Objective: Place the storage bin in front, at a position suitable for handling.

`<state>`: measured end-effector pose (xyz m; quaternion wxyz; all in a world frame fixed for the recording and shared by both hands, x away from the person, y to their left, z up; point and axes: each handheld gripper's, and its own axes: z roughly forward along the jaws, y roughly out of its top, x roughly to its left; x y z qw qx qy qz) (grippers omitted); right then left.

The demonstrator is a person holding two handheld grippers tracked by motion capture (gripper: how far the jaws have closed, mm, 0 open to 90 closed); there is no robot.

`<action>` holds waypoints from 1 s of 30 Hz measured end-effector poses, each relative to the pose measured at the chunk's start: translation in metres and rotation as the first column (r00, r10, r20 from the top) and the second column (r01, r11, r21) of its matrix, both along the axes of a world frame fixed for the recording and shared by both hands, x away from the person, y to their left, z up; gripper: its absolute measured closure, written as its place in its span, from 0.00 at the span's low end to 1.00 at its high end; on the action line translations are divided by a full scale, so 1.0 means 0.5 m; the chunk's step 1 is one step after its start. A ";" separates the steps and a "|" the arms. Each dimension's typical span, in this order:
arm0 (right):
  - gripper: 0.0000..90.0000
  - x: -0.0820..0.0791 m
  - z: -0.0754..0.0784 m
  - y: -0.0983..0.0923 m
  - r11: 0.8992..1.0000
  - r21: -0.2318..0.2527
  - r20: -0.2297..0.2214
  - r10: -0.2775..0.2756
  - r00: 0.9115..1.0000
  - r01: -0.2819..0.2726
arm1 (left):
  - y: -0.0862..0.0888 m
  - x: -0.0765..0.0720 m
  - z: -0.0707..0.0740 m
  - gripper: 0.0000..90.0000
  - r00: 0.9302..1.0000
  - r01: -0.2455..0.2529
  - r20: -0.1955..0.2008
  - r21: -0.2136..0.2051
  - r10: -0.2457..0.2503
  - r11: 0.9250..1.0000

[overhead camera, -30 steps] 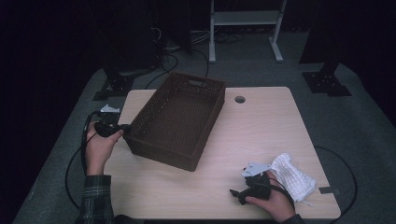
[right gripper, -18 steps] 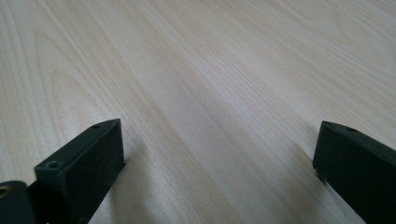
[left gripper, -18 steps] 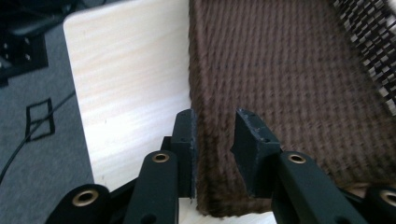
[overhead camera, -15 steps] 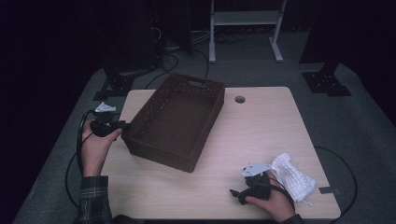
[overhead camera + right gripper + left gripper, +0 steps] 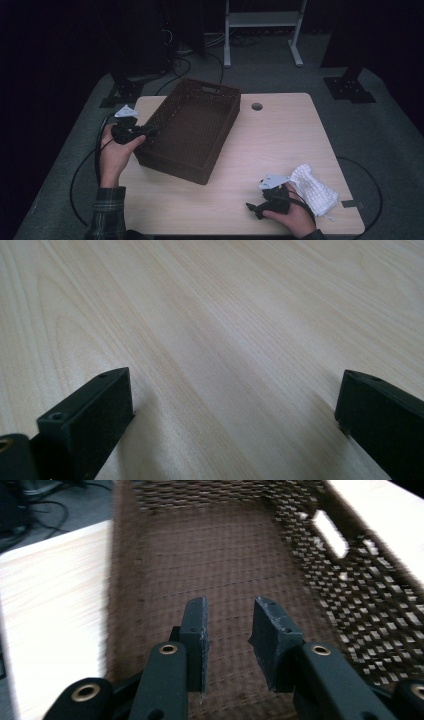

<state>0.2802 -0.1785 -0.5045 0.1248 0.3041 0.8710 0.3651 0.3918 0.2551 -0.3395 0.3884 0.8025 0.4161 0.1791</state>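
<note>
Two grippers are out: the left gripper (image 5: 150, 131), by the brown basket's (image 5: 192, 131) left rim, has just been opening and holds nothing. Its basket job looks done. The right gripper (image 5: 251, 206) rests wide open and empty on the bench (image 5: 280, 135); next it should probably grab the white cloth (image 5: 313, 189).

Basket (image 5: 192, 131) sits on table (image 5: 280, 145), left of centre; left gripper (image 5: 150, 131) at its left rim; cloth (image 5: 314, 190) near right, right gripper (image 5: 252, 207) beside it.

No legible text (nothing readable)
</note>
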 end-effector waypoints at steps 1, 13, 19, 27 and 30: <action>0.01 0.000 0.000 0.000 1.000 0.001 0.001 0.000 1.000 0.000 | -0.011 0.001 -0.001 0.74 1.000 0.011 -0.003 0.007 -0.011 1.000; 0.01 0.000 0.000 0.000 1.000 0.001 -0.001 -0.002 1.000 0.002 | -0.134 0.033 -0.005 0.71 0.990 0.135 -0.028 -0.005 -0.136 0.991; 0.01 0.000 0.000 0.000 1.000 0.001 0.000 -0.001 1.000 0.001 | -0.180 0.048 -0.014 0.71 0.984 0.177 -0.034 -0.006 -0.177 0.984; 0.01 0.000 0.000 0.001 1.000 0.001 0.004 0.000 1.000 0.000 | -0.240 0.073 -0.032 0.70 0.971 0.230 -0.049 -0.049 -0.233 0.972; 0.01 0.000 0.000 0.001 1.000 0.001 0.001 0.003 1.000 -0.003 | -0.259 0.082 -0.036 0.70 0.966 0.249 -0.056 -0.048 -0.252 0.967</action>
